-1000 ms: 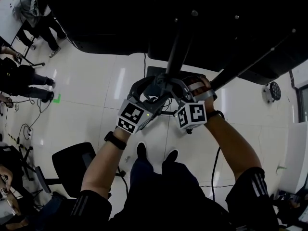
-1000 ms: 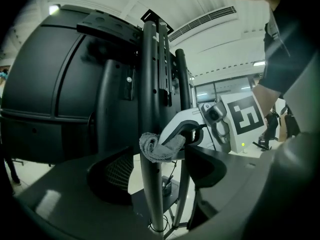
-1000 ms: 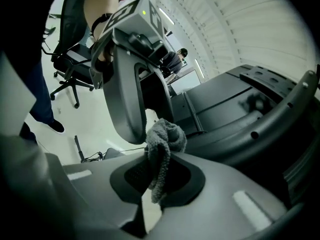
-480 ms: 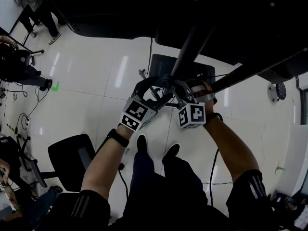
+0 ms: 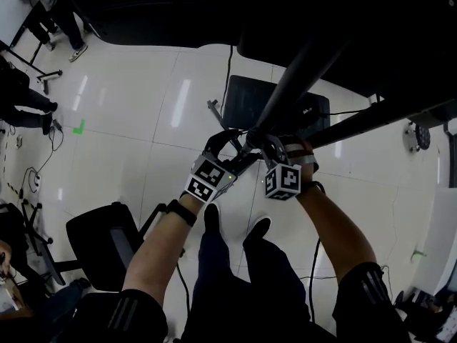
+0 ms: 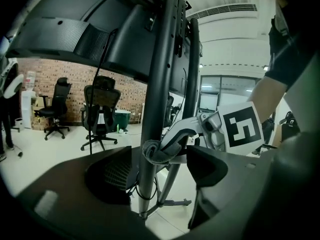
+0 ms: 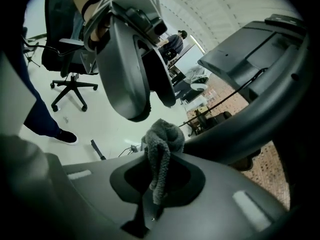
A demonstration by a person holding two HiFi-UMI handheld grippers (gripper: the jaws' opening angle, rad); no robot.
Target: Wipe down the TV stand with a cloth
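The TV stand's black pole [image 5: 300, 77] slants across the head view. Both grippers meet at it. My right gripper [image 5: 258, 143] is shut on a grey cloth [image 7: 161, 143], whose bunched end presses against the pole [image 7: 260, 129]. In the left gripper view the same cloth [image 6: 154, 152] is rolled against the pole [image 6: 157, 84]. My left gripper [image 6: 155, 170] is open, with one jaw on each side of the pole and nothing gripped. In the head view it [image 5: 227, 145] sits just left of the right one. The TV's dark back panel [image 6: 75, 29] hangs overhead.
The stand's black base [image 5: 243, 100] lies on the white tiled floor below the grippers. A black office chair [image 5: 107, 241] stands at my lower left, and more chairs [image 6: 100, 109] stand by a brick wall. People [image 5: 28, 98] and floor cables are at the far left.
Both grippers have slid a little along the pole, lower in the head view, with the cloth still against it. More of the stand's base shows now.
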